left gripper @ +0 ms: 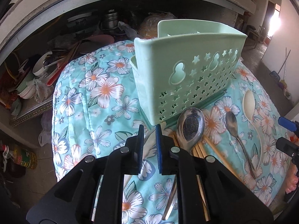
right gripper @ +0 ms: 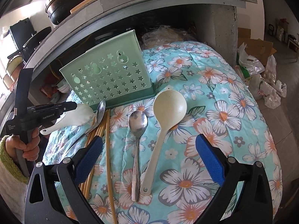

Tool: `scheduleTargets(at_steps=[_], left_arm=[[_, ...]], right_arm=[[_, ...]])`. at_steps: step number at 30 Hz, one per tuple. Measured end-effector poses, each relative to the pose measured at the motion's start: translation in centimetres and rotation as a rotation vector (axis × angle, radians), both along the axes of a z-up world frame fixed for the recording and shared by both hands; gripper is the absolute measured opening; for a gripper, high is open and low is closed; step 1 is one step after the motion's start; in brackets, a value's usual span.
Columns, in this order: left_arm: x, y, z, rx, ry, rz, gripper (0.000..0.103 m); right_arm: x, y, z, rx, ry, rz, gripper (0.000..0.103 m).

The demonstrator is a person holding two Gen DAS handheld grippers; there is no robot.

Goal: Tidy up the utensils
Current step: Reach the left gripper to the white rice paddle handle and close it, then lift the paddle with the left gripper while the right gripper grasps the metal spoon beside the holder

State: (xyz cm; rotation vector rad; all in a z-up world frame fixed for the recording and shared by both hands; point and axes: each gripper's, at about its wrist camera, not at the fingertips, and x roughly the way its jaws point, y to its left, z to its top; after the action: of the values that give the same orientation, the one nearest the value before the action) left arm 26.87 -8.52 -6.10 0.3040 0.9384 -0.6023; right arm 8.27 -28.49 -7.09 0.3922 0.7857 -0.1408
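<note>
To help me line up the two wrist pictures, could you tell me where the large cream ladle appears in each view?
Left wrist view: the cream ladle lies at the right edge, bowl up, right of the small steel spoon.
Right wrist view: it lies near the centre, bowl at the top, handle running down-left between the right gripper's open jaws.
Shared landmark: the green utensil caddy stands just behind the ladle's bowl in both views.

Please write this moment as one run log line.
left gripper: shut on white spoon | right gripper: open, empty | green holder: upright on floral cloth | cream ladle: on cloth
</note>
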Motion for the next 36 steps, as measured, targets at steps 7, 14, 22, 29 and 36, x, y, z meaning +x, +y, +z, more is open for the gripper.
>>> scheduleTargets(at_steps=[7,14,22,29,36], left_arm=[[0.9,-2.4,-1.0,0.097,0.031,-0.076,0.017],[1.2,-2.8,-1.3,0.107,0.017,-0.025,0.014],[-1.1,2.3,3.1,-0.044,-0.055,0.104,0.003],[-3.3,7.5,6.2,-0.214,-0.074,0.214,0.003],[-5.5,10.4,7.0,-0.274,-0.087,0.251,0.003]], right_arm=[[-0.3,0.4,0.6,-0.008,-0.014,0.015,0.097],[-0.4,0.7,1.6,-0.016,-0.035,0.038,0.097],[3.7,2.2,4.1,0.021,-0.106,0.19,0.088],[11.0,4.5,2.3,0.117,0.016,0.326,0.068],[15.7,5.7,-1.2,0.078,0.148,0.314,0.047]])
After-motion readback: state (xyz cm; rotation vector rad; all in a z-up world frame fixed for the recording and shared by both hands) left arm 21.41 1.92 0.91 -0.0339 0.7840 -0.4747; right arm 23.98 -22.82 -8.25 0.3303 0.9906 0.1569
